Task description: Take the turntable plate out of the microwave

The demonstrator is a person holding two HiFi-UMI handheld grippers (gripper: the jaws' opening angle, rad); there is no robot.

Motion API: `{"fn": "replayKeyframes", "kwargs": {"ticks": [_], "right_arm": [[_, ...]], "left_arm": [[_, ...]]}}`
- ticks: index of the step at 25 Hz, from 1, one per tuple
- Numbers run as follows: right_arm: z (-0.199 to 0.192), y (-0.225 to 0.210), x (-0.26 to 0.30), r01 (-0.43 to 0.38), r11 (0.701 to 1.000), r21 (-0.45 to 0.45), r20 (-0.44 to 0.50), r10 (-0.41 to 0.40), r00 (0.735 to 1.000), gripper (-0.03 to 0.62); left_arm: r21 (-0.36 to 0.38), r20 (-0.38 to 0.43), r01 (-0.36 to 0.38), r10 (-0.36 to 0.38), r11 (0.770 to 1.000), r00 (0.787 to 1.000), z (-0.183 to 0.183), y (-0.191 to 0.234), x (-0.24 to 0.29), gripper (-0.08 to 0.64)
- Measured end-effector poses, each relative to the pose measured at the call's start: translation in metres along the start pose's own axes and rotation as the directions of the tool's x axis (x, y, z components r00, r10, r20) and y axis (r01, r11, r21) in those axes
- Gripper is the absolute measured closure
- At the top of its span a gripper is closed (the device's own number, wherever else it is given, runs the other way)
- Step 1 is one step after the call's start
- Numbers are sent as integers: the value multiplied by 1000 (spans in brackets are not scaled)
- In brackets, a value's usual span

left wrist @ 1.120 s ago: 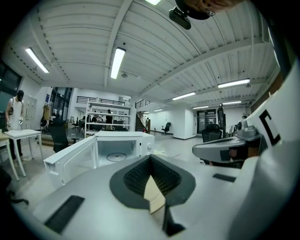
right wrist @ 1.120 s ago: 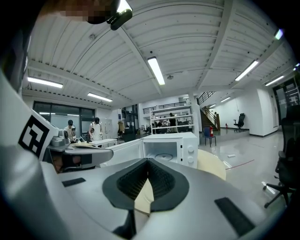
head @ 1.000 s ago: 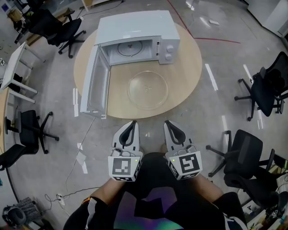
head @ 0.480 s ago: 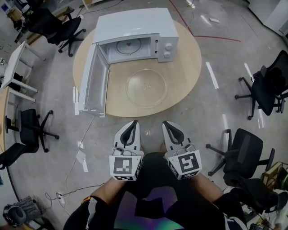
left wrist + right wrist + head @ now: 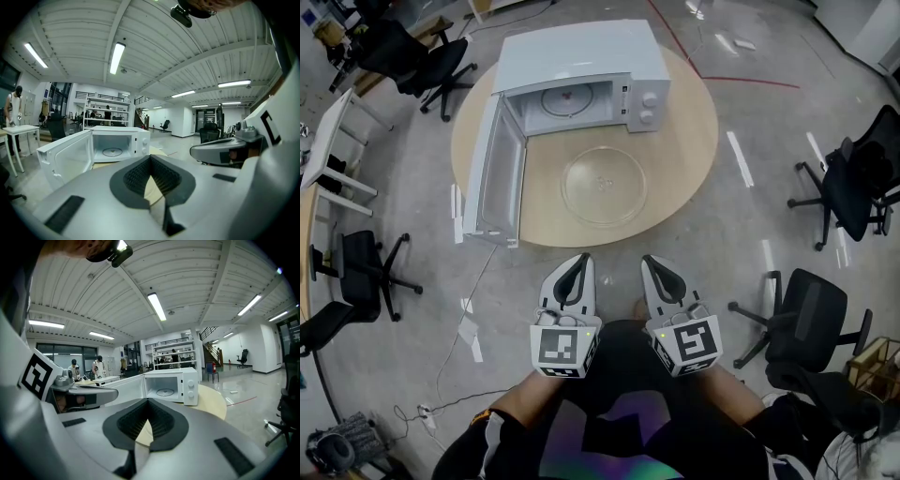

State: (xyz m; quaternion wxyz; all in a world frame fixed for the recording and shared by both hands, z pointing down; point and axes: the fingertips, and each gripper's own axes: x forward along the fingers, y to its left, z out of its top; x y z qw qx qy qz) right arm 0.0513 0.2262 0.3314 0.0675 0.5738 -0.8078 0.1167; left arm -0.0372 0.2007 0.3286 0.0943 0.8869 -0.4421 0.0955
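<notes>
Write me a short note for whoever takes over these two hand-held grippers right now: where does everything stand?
Left gripper: jaws together, holding nothing, held low near the person's body, short of the table.
Right gripper: the same.
Turntable plate: lies flat on the round table, in front of the microwave, whose door stands wide open.
Done: the plate is out of the microwave.
Left: apparently nothing of the job itself; perhaps shutting the door.

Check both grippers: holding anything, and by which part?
Nothing is held. Left gripper and right gripper are both shut and empty. The turntable plate lies free on the table before the open microwave.
</notes>
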Motion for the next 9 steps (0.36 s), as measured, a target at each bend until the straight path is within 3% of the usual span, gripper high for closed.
{"fn": "replayKeyframes", "kwargs": {"ticks": [9], "right_arm": [[2, 4, 1, -2, 1000, -3, 5, 2, 1000, 577]], "left_arm": [[6, 6, 0, 0, 1000, 1000, 3, 2, -3, 512]]}}
